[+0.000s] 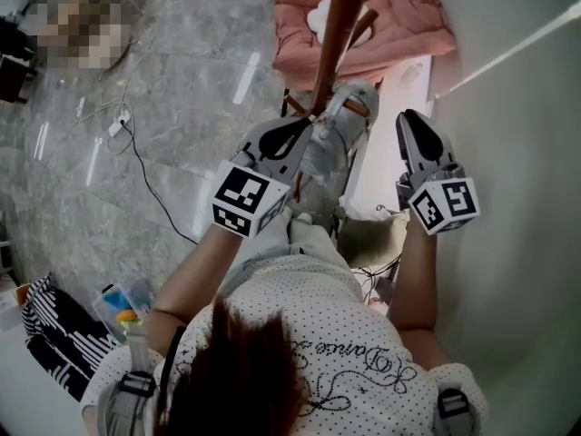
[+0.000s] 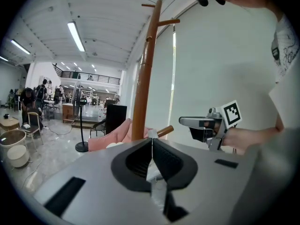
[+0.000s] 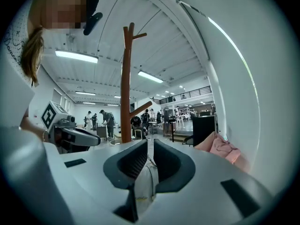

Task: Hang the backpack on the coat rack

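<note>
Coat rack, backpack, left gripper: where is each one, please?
coat rack (image 1: 337, 34), head view, on its brown pole.
backpack (image 1: 340, 133), head view, on its grey body.
left gripper (image 2: 152, 141), left gripper view, midway between its fingertips.

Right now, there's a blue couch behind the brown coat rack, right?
Not quite. The couch behind the brown coat rack is pink, not blue. The head view shows it clearly, and the left gripper view shows the pink too.
</note>
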